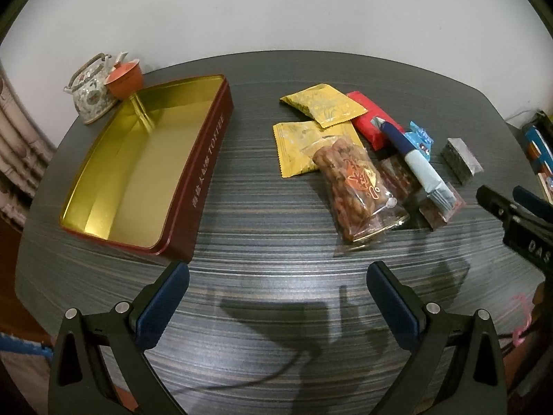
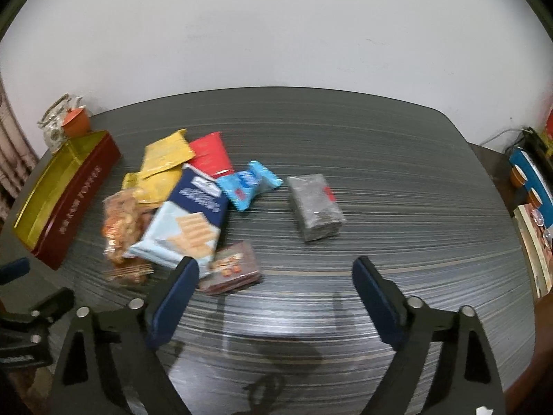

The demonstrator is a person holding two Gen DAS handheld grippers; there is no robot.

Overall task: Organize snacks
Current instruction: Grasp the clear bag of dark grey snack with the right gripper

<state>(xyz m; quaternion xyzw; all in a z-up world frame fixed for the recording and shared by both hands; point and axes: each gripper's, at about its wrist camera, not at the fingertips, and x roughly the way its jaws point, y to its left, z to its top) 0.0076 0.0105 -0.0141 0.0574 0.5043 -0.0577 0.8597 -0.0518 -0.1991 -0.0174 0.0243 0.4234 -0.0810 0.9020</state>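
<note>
A dark striped table (image 1: 276, 235) stands against a pale wall. On its left side lies an open maroon toffee tin (image 1: 145, 169) with a gold inside, holding nothing. Just beyond the tin's far left corner stand a patterned teapot (image 1: 90, 90) and a small orange cup (image 1: 124, 77), close together.

The snacks lie in a loose heap right of the tin, well apart from it. Two yellow packets (image 1: 323, 103) overlap at the far side, with a red packet (image 1: 373, 122) just right of them. A clear bag of brown fried snacks (image 1: 356, 190) lies nearest the left gripper, partly on the lower yellow packet. A blue-and-white wafer pack (image 2: 188, 223) leans across the heap, and a small light-blue wrapped sweet (image 2: 250, 185) sits at its right edge. A small brown snack box (image 2: 231, 269) lies at the near edge of the heap. A silver-grey wrapped block (image 2: 316, 207) lies alone to the right, apart from the rest.

The left gripper (image 1: 276, 276) hangs over bare table near the tin's near corner, jaws wide apart and holding nothing. The right gripper (image 2: 274, 273) also stands wide with nothing gripped; its left finger (image 2: 176, 297) is just beside the brown box, though contact cannot be judged through the blur.
</note>
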